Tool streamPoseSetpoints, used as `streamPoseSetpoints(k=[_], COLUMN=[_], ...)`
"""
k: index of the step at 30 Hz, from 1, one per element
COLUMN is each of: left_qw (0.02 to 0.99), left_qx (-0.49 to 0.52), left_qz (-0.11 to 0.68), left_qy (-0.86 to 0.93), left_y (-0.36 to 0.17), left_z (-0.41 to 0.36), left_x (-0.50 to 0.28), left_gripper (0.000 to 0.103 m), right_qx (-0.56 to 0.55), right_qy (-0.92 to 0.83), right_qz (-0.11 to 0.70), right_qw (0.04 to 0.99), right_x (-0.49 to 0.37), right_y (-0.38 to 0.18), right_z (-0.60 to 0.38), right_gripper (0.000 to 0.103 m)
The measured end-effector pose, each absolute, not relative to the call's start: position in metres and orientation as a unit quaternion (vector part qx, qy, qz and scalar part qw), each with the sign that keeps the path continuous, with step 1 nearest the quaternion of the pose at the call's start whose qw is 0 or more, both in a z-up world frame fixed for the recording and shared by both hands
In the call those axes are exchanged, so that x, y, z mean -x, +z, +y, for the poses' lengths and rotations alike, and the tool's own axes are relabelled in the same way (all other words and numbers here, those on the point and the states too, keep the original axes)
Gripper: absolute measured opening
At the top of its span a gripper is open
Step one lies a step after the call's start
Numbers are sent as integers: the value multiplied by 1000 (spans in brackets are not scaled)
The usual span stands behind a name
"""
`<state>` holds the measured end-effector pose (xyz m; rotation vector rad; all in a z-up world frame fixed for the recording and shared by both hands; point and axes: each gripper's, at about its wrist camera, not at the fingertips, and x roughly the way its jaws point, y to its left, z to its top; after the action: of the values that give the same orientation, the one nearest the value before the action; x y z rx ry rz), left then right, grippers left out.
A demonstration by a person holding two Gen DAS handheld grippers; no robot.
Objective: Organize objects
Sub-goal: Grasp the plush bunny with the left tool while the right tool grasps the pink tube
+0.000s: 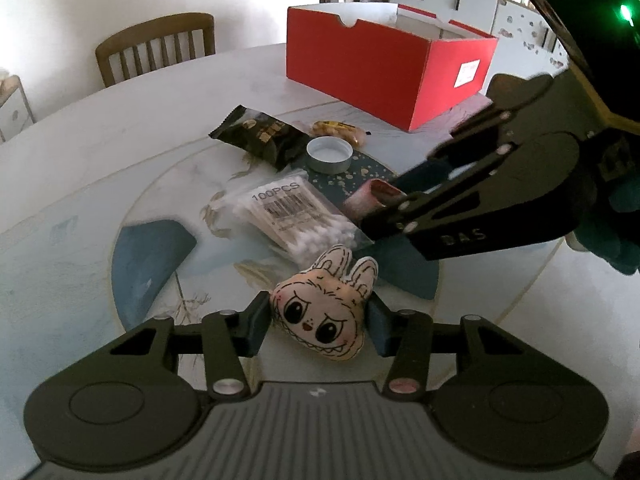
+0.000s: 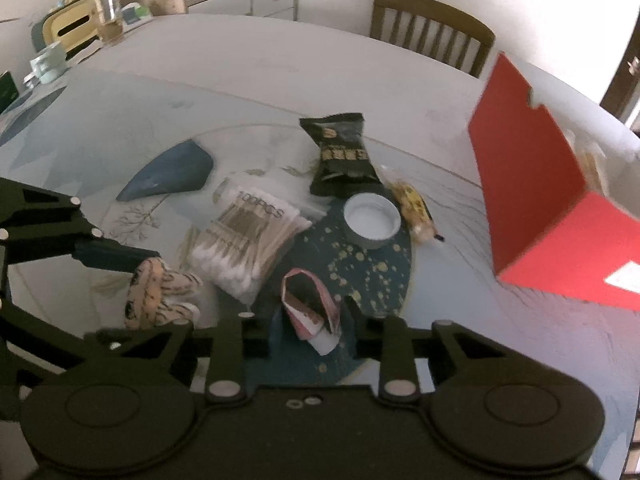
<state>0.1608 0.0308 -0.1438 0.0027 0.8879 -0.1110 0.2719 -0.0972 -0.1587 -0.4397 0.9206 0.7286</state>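
left gripper: pinched the beige bunny-face plush toy | right gripper: clamped the pink-edged folded paper packet, lower end hidden, frame blurred

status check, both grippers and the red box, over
Left gripper shut on rabbit-face plush. Right gripper closing on pink wrapper. Red box open, beyond the clutter. Cotton swab pack and cap lie between.

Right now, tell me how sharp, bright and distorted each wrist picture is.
Left wrist view: mostly sharp, the "100PCS" print on the cotton swab bag reads clearly; the wall behind the chair is washed out, and the table edge bows from the fisheye. Right wrist view: softer, the red box smeared; dark foreground, bright wall behind.
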Motion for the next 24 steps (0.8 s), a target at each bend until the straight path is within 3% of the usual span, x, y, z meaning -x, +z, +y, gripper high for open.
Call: streamPoseSetpoints(k=[9,24], left_qw=[903,905], left_qx=[36,41], left_qz=[425,414], left_qy=[-56,-90], left_y=[-129,-93], left_z=[33,6], left_x=[-155,-161], left_gripper=[48,48], right_qx=[148,75], right_qy=[317,300], right_qz=[448,441], right_qw=[823,843], right_x=[-262,-239], right_y=[-150,-104], right_z=[-127,-175], right_gripper=[22,22])
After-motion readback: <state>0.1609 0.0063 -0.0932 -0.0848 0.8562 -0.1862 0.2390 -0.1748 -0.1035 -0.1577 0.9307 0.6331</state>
